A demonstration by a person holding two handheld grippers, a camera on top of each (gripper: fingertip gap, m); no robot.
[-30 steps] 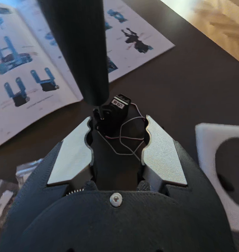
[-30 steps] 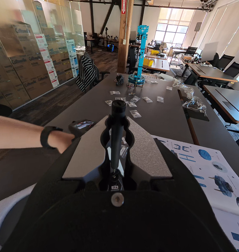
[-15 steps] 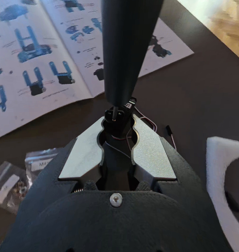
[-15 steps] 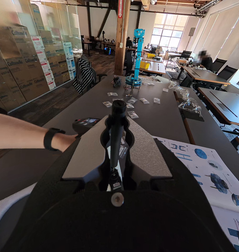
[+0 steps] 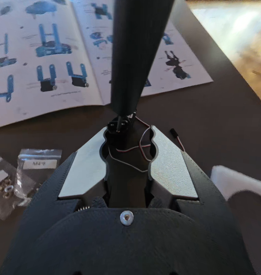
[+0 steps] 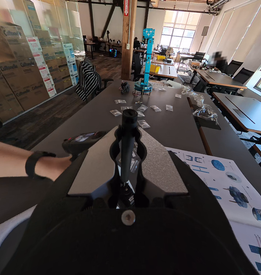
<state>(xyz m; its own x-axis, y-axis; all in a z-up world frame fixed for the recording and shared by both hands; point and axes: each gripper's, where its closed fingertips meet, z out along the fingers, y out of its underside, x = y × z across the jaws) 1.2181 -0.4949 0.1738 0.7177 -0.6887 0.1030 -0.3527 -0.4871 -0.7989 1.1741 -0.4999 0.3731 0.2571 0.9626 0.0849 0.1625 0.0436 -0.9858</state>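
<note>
Here, in the left wrist view, the left gripper has spread its fingers apart again: half a second ago they were drawn in close on either side of the small black motor, and now only the left one looks to touch it while the right one stands clear, with the looped wires lying in the gap. The motor sits on the dark table just past the fingertips, and the tip of the screwdriver points down onto its top, as it did a moment before. The open booklet lies beyond, small plastic bags to the left, a white foam piece to the right (its edge blurred). In the right wrist view, the right gripper stays clamped on the screwdriver handle, upright between its fingers, with the motor directly under the tip. The person's hand on the other gripper has edged nearer. A blue robot arm stands far down the table among scattered bags.
</note>
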